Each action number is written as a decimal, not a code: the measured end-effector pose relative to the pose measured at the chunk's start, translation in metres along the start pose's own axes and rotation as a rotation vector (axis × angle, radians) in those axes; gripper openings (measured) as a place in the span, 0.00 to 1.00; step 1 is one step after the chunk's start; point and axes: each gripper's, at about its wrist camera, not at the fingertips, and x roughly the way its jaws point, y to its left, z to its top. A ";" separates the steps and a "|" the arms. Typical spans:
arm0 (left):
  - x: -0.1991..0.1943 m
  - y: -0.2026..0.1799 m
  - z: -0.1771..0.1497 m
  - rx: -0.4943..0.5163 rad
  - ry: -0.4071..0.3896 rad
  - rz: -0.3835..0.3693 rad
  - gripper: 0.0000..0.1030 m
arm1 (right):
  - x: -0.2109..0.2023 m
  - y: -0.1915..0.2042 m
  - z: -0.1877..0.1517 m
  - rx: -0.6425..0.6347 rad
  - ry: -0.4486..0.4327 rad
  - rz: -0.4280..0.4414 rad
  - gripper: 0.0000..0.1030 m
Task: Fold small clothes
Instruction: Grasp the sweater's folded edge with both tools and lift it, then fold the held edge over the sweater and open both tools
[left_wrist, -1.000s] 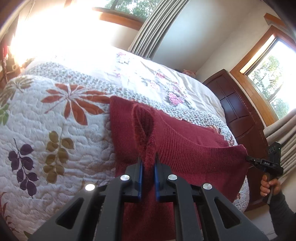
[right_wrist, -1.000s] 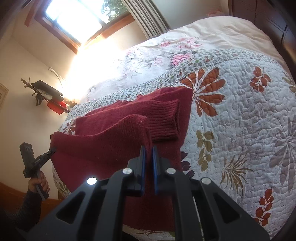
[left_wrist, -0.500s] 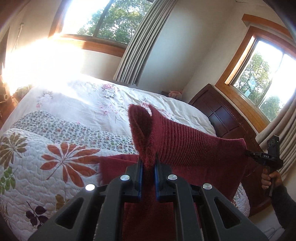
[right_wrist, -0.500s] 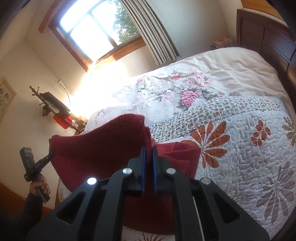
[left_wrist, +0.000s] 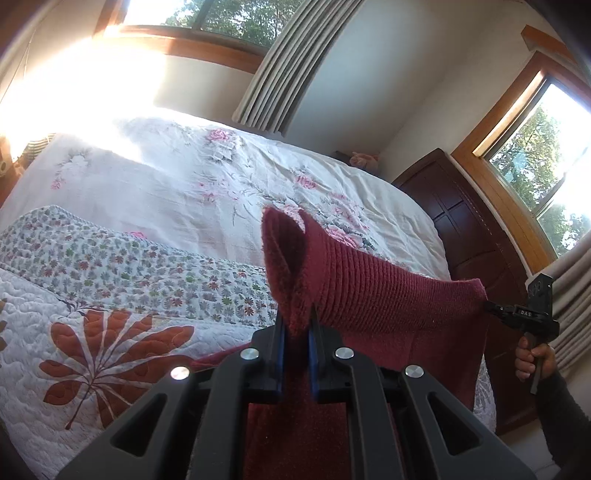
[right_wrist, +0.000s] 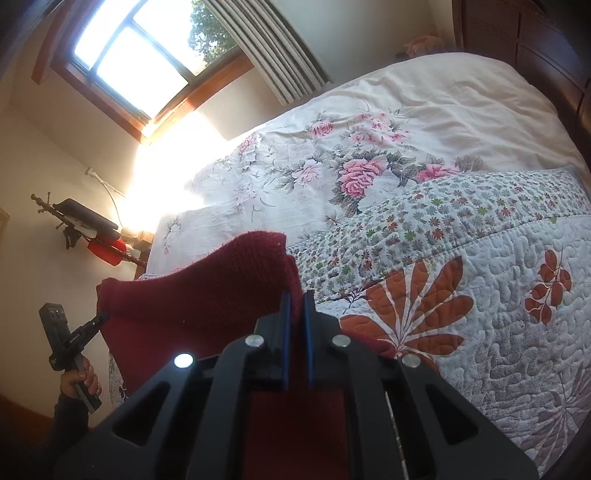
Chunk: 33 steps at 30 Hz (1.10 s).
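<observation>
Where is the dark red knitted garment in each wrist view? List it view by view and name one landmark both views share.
Left wrist: the dark red knitted garment fills centre to right, pinched in the left gripper and stretched to the right gripper.
Right wrist: the garment sits centre-left, pinched in the right gripper, its far corner in the left gripper.
Shared landmark: the quilt's big orange leaf print.

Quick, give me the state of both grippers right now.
Left gripper: closed on a corner of the red knit sweater.
Right gripper: closed on the sweater's other corner.
</observation>
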 end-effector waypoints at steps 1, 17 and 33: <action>0.009 0.005 0.002 -0.016 0.021 -0.001 0.09 | 0.007 -0.003 0.002 0.006 0.010 -0.006 0.06; 0.111 0.067 -0.014 -0.170 0.266 0.077 0.11 | 0.103 -0.055 -0.002 0.088 0.193 -0.084 0.08; 0.099 -0.011 -0.039 0.043 0.217 0.077 0.18 | 0.084 -0.042 -0.048 0.162 0.119 0.144 0.28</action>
